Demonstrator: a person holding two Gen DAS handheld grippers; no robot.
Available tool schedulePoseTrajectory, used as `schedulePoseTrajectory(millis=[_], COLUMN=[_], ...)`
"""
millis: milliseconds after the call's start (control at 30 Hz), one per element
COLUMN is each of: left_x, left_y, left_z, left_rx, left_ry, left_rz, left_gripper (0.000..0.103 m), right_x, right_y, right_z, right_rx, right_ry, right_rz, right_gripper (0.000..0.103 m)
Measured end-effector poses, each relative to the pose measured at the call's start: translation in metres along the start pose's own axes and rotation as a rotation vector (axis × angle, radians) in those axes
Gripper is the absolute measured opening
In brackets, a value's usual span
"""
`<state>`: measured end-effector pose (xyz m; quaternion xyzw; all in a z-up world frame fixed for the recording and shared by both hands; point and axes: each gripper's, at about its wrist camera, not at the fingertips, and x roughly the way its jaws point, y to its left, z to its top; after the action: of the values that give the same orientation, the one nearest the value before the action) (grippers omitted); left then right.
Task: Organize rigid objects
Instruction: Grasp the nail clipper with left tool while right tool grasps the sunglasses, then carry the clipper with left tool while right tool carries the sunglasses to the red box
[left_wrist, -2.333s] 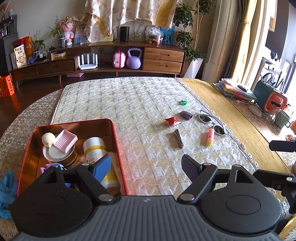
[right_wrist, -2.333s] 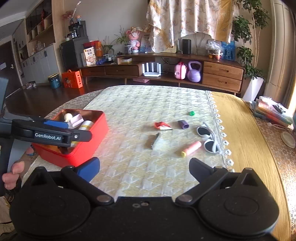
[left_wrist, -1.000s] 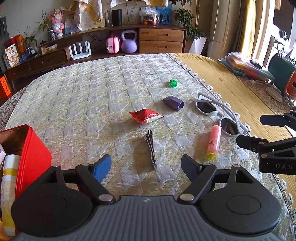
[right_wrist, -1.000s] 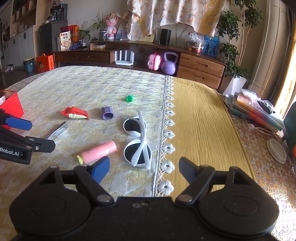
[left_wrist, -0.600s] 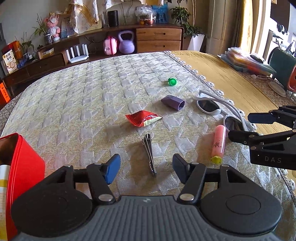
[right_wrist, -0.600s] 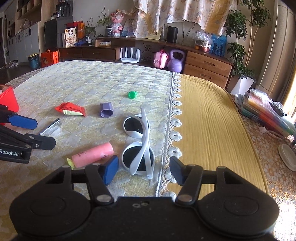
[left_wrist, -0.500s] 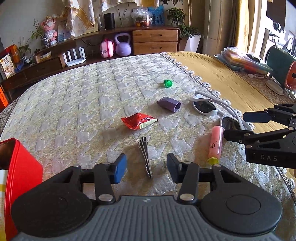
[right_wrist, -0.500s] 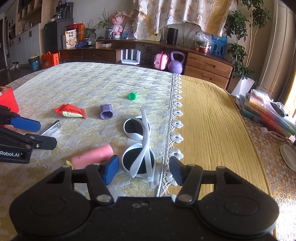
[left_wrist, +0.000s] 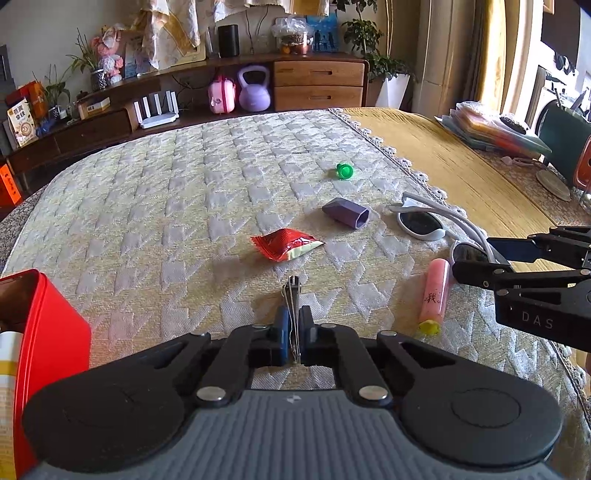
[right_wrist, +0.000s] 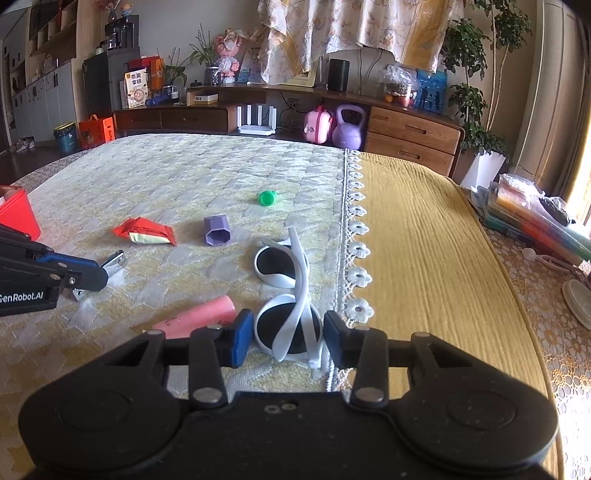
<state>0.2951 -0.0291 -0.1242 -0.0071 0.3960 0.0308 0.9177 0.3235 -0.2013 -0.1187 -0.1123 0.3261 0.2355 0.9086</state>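
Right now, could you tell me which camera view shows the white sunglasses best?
The right wrist view: the white sunglasses lie whole and close, between the right claw's fingers. In the left wrist view, the right claw hides part of the nearer lens.

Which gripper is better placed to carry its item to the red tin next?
Left. The left gripper is already shut on the nail clipper, and the red tin sits right beside it. The right gripper only straddles the sunglasses, jaws not closed, farther from the tin.
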Motion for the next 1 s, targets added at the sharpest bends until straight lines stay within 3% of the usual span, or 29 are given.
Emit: schedulePoseTrajectory(millis=[333,1000], left_x=[-0.023,-0.114], left_y=[0.009,0.028], left_z=[-0.010,-0.041], left_rx=[-0.023,0.007], left_ry=[0.014,-0.021], left_rz=[-0.010,-0.061], left_gripper=[0.006,0.006], right_x=[-0.043,-0.139], right_y=[0.004,0.045], right_z=[-0.004,-0.027], right_rx=[0.092,0.061], right_ry=[-0.016,-0.047], right_rz=[-0.032,-0.088], right_gripper=[0.041,0.040])
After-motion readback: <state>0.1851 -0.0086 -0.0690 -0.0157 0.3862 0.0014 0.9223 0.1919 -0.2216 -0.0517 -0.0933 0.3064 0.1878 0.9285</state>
